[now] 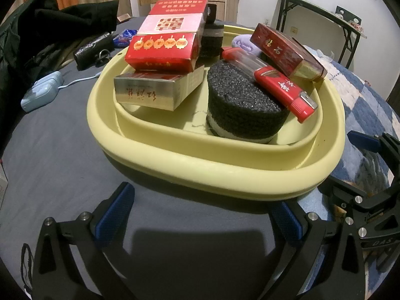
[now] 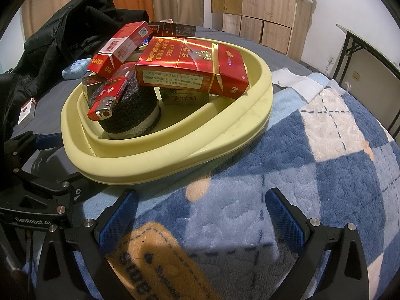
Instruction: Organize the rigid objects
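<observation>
Left gripper [image 1: 202, 215]: fingers wide apart, nothing between them, poised just short of the near rim of the yellow basin [image 1: 225, 170]. Right gripper [image 2: 200, 215]: fingers likewise spread and empty, over the blue checked blanket [image 2: 325, 165], near the basin's rim.

Basin contents — black foam block [image 1: 245, 110] carrying a red lighter [image 1: 282, 85]; a dark red cigarette pack [image 1: 285, 50] leaning at the far right; a red lantern-print pack [image 1: 162, 50] stacked on a silver pack [image 1: 150, 92]; a second foam block [image 1: 212, 40] behind.

Step, as judged: gathering looks nearly complete, with both hands free. One white-and-red pack [image 2: 26, 111] lies outside on the grey bedsheet [image 1: 50, 150] at left; the next move probably calls for reaching it with the left gripper and placing it without toppling the stacks.

Surroundings: a bed rather than a worktop; black jacket [image 1: 62, 25], pale blue case [image 1: 42, 92], wooden cabinets [image 2: 262, 7], folding table [image 1: 325, 17].
</observation>
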